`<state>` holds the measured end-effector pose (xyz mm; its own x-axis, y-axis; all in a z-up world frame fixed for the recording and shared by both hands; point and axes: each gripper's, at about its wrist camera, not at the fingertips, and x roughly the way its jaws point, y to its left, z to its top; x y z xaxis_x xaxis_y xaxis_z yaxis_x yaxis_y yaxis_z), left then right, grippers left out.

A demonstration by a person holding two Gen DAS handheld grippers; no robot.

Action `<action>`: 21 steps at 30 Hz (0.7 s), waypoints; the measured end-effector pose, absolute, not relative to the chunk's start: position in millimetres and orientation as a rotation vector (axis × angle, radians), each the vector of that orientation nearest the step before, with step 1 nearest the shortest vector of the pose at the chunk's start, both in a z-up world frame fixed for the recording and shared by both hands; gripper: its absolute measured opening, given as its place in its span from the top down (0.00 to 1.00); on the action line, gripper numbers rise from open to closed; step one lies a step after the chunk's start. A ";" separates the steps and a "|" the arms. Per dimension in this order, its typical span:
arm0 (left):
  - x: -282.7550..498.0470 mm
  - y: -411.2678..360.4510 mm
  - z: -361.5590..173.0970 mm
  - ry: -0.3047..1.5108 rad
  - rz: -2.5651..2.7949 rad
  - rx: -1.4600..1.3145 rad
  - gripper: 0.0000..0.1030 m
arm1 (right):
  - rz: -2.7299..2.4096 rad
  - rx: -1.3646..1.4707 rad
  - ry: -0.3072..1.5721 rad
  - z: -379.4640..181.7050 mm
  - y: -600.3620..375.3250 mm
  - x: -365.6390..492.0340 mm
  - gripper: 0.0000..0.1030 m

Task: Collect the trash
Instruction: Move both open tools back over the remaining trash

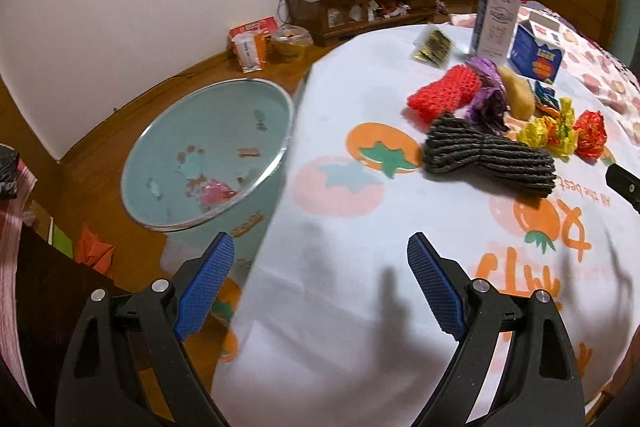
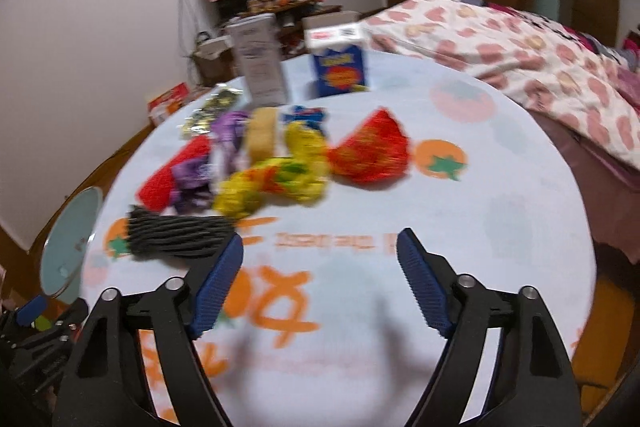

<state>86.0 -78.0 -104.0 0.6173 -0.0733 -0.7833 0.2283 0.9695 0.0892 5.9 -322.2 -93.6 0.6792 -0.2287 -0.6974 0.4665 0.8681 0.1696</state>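
Both tools empty, jaws wide: left tool [image 1: 320,283], right tool [image 2: 320,279]. Pale-blue bin [image 1: 208,155] beside the table [image 1: 360,267] holds few scraps; crumpled wrappers [image 1: 560,131] remain uncollected mid-table.

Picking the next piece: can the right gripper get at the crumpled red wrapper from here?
Probably yes. The right gripper is open and empty, and bare tablecloth lies between it and the red wrapper.

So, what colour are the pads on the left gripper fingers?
Blue, with a fine ribbed texture; the pads show best in the left wrist view.
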 end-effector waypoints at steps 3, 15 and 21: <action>90.1 -86.7 -106.0 0.886 -0.208 0.198 0.26 | -0.423 0.364 0.727 -98.2 -340.2 0.3 0.26; 138.5 -137.6 -91.5 0.828 -0.298 0.157 0.29 | -0.423 0.377 0.722 -100.2 -391.7 35.3 0.29; 156.7 -164.4 -102.7 0.874 -0.372 0.108 0.29 | -0.411 0.425 0.733 -109.1 -414.8 66.0 0.29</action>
